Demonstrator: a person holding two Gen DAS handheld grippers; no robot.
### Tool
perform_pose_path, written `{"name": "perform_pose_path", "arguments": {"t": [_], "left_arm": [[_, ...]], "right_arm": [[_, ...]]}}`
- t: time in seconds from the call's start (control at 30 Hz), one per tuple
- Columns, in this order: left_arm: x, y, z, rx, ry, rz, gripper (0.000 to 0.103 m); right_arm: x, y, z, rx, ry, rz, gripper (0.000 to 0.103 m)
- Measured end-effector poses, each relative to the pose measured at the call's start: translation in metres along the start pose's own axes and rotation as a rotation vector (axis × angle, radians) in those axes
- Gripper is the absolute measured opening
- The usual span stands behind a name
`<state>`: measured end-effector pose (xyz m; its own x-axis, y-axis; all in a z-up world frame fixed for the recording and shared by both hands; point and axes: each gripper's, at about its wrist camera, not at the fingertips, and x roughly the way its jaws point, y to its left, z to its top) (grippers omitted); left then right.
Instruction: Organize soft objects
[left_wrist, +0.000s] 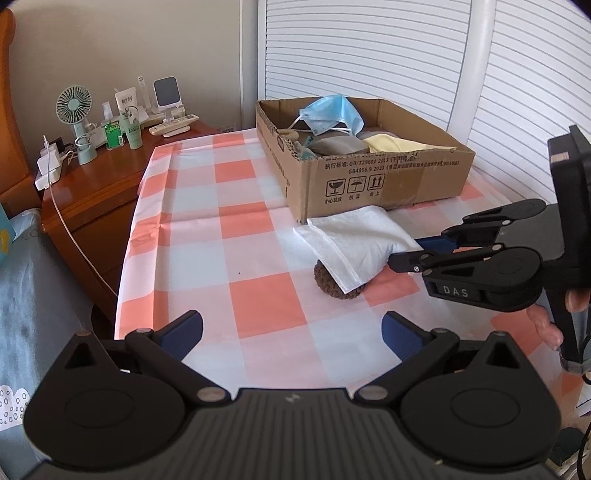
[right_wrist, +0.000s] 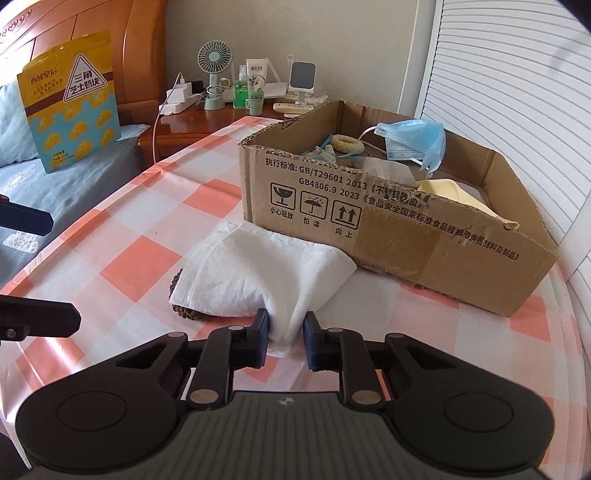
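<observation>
A folded white cloth (left_wrist: 354, 243) (right_wrist: 258, 273) lies on the checked tablecloth in front of a cardboard box (left_wrist: 369, 177) (right_wrist: 406, 236), draped over a brown woven round thing (left_wrist: 328, 280) (right_wrist: 188, 310). My right gripper (right_wrist: 286, 332) (left_wrist: 410, 253) is shut on the cloth's near corner, which bunches between the pads. My left gripper (left_wrist: 291, 332) (right_wrist: 65, 269) stands open and empty over the table, short of the cloth. Inside the box are a blue face mask (left_wrist: 332, 114) (right_wrist: 410, 138), a yellow cloth (left_wrist: 391, 144) (right_wrist: 454, 192) and a grey soft item (left_wrist: 336, 146).
A wooden nightstand (left_wrist: 92, 192) left of the table holds a small fan (left_wrist: 74, 107) (right_wrist: 216, 59), bottles and chargers. A bed with a yellow snack bag (right_wrist: 70, 99) lies further left. White slatted shutters (left_wrist: 517, 92) stand behind and right of the box.
</observation>
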<state>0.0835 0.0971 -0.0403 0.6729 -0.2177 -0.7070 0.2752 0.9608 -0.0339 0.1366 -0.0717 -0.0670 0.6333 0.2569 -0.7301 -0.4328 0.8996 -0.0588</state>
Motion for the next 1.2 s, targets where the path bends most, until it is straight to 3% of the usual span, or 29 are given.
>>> {"name": "perform_pose_path", "arguments": {"t": [0.27, 0.47, 0.67, 0.73, 0.83, 0.87, 0.9, 1.03, 1.1, 1.2], "left_arm": [[0.007, -0.005, 0.002, 0.018, 0.01, -0.01, 0.102], [0.015, -0.013, 0.006, 0.047, 0.024, -0.017, 0.102], [0.027, -0.022, 0.01, 0.067, 0.043, -0.029, 0.102], [0.03, -0.025, 0.011, 0.074, 0.045, -0.033, 0.102], [0.034, -0.028, 0.014, 0.079, 0.035, -0.042, 0.098], [0.036, -0.029, 0.015, 0.077, 0.037, -0.047, 0.096], [0.038, -0.029, 0.016, 0.076, 0.036, -0.05, 0.092], [0.048, -0.032, 0.02, 0.077, 0.046, -0.054, 0.077], [0.054, -0.035, 0.02, 0.085, 0.057, -0.05, 0.071], [0.064, -0.039, 0.022, 0.1, 0.072, -0.051, 0.061]], "right_arm": [[-0.023, -0.014, -0.005, 0.032, -0.03, -0.028, 0.021], [-0.03, -0.031, -0.019, 0.045, -0.004, -0.103, 0.021], [-0.033, -0.047, -0.032, 0.089, 0.028, -0.116, 0.024], [-0.033, -0.05, -0.034, 0.098, 0.025, -0.116, 0.029], [-0.034, -0.052, -0.038, 0.101, 0.026, -0.112, 0.046], [-0.034, -0.052, -0.04, 0.101, 0.024, -0.114, 0.056], [-0.034, -0.052, -0.041, 0.1, 0.023, -0.115, 0.065], [-0.032, -0.052, -0.048, 0.091, 0.024, -0.114, 0.074], [-0.032, -0.054, -0.05, 0.089, 0.023, -0.117, 0.09], [-0.03, -0.057, -0.052, 0.1, 0.032, -0.096, 0.098]]}}
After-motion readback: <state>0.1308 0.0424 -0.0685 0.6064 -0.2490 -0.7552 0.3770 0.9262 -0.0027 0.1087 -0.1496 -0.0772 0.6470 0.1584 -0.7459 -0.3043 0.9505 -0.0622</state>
